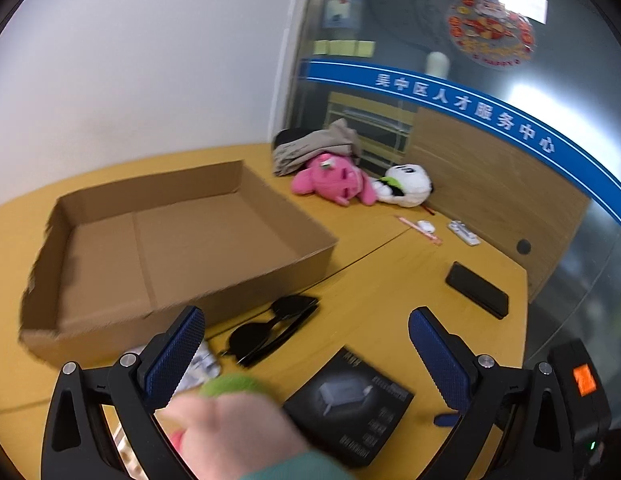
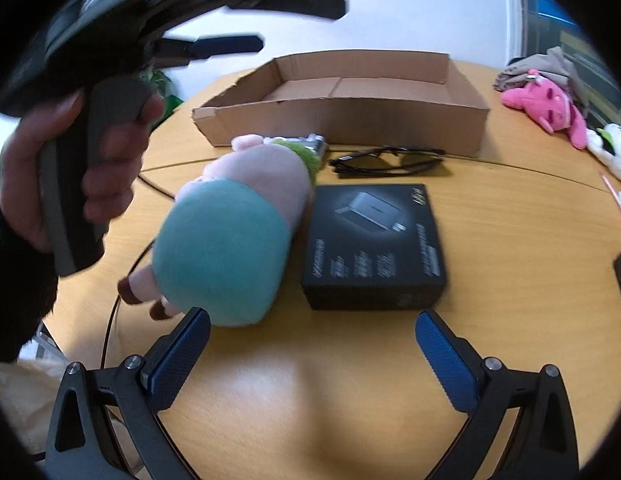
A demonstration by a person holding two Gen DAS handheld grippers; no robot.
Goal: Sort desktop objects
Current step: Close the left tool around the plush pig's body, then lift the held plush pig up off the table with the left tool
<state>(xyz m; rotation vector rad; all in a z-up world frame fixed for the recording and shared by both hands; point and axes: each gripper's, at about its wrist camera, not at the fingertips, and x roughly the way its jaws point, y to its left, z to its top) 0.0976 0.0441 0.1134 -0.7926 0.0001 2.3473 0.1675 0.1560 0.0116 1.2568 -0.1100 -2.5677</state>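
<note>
Where grippers gape: bare tabletop (image 2: 350,380).

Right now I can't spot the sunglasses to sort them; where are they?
The sunglasses lie folded on the table, between the cardboard box behind them and the black product box in front.

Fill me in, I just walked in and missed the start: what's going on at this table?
A person is sorting desk items with two handheld grippers. Both the left gripper and right gripper are open and hold nothing. The cardboard box is empty. A plush pig, black product box and sunglasses lie on the table.
</note>
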